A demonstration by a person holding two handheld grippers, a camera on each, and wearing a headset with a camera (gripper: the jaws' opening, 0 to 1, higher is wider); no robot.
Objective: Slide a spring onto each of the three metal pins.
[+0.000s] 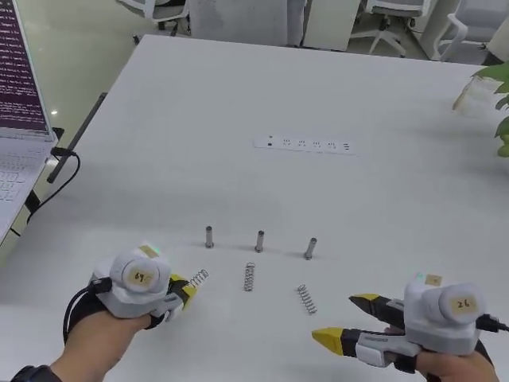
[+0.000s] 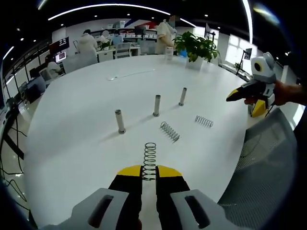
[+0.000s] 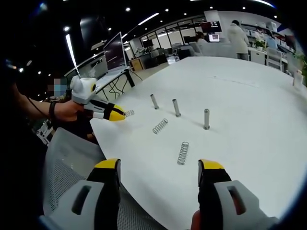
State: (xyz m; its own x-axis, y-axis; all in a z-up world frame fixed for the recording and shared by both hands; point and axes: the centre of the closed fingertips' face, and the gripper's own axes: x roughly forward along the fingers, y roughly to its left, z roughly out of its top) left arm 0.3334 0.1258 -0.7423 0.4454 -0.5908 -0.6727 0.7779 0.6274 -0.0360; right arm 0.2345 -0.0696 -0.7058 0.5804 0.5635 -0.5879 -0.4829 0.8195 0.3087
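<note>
1. Left gripper [image 1: 187, 288] [image 2: 149, 172] — yellow-tipped jaws pinched narrow on one end of the held spring [image 1: 199, 277] [image 2: 149, 155], a thin wire coil sticking out forward past the tips toward the pins.
2. Right gripper [image 1: 338, 317] [image 3: 159, 165] — jaws spread wide and empty, yellow tips well apart, at the near right of the table [image 1: 238, 103].
3. Smooth, matte white tabletop.
4. Standing upright on it in a row, each apart from the next: left pin [image 1: 209, 236], mid pin [image 1: 259, 240], right pin [image 1: 310, 248]. Short, plain grey metal cylinders, all three bare.
5. Mid spring [image 1: 249, 276] lying flat just in front of the mid pin, roughly in line with it, not touching.
6. Right spring [image 1: 306, 298] lying flat and slanted near the right pin, between that pin and the right gripper.
7. Both loose springs narrow, evenly wound coils of bright wire.
8. Farther back, a long flat white power strip [image 1: 302, 144] with a line of sockets.
9. At the left edge, a laptop [image 1: 12, 87] with pale keys and a lit screen of text.
</note>
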